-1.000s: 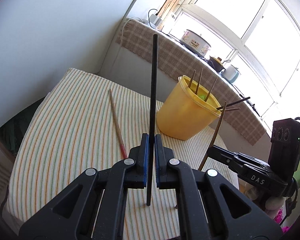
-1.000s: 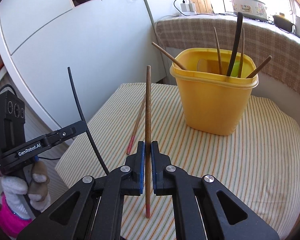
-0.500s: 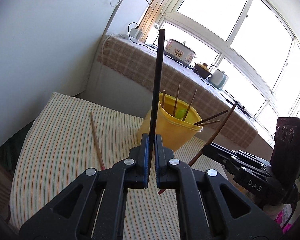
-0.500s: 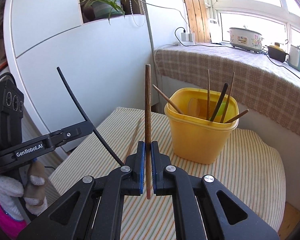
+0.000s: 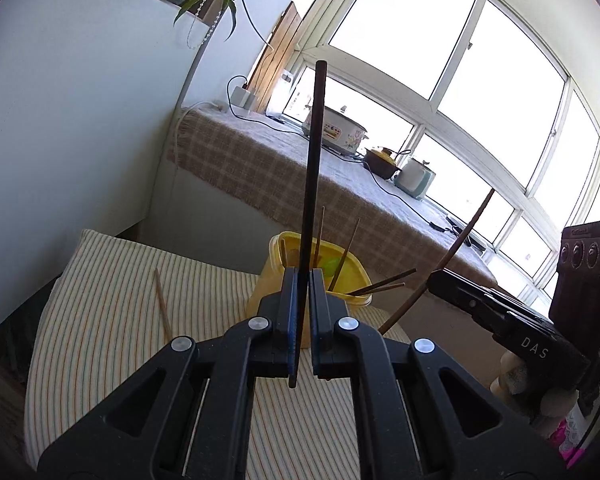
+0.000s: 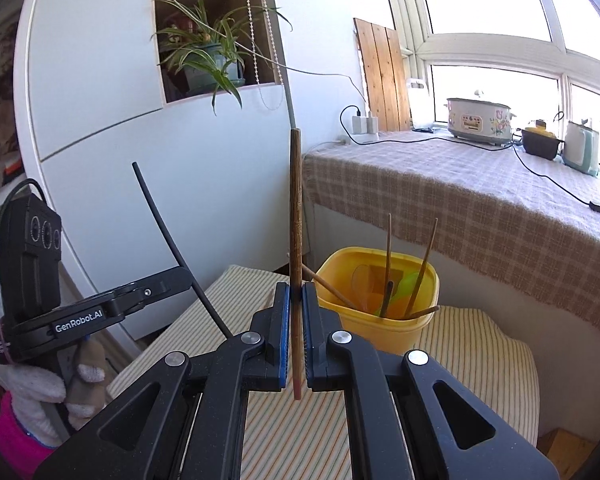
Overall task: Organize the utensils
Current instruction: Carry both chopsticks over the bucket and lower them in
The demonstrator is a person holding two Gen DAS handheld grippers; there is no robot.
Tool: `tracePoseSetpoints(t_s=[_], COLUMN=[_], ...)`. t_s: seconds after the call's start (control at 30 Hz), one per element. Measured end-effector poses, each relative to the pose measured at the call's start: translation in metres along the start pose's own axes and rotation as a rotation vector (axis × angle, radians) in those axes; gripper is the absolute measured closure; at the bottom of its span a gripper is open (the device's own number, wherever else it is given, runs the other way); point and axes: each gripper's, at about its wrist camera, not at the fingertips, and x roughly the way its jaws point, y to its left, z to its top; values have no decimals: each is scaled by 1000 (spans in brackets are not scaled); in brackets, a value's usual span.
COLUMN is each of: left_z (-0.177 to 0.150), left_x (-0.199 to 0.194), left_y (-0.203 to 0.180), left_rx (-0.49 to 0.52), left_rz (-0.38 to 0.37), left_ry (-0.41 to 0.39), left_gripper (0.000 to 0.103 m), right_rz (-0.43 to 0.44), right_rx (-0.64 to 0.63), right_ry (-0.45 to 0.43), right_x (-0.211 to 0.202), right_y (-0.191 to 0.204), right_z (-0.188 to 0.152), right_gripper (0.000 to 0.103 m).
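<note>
Black chopstick (image 5: 312,184) clamped in left hand-held gripper (image 5: 303,312) — brown chopstick (image 6: 296,216) in right (image 6: 295,332).

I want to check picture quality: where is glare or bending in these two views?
Left wrist view: the window is blown out white, its frames curve strongly, and the black chopstick stays sharp. Right wrist view: milder glare at upper right, the white cabinet edge bows, and the brown chopstick is sharp.
</note>
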Motion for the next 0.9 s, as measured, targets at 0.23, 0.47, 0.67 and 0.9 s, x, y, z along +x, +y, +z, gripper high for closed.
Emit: tracePoseSetpoints(t_s=[0.23, 0.47, 0.67, 0.9], left_z=[28, 55, 71, 76], left_x=[7, 25, 47, 72], left_y=[-17, -34, -45, -47], left_rx=[36, 76, 111, 133], left_rz=[-12, -26, -17, 9], left_ry=[-50, -76, -88, -77], left_gripper=[100, 100, 100, 100], right_rz=[-16, -36, -75, -117], right_rx=[-9, -8, -19, -28], right_ry=[-60, -106, -130, -106], right_x=[-8, -11, -7, 11], right_y=[-8, -18, -27, -36], right_z=[25, 47, 61, 65], right_gripper=[98, 98, 98, 99])
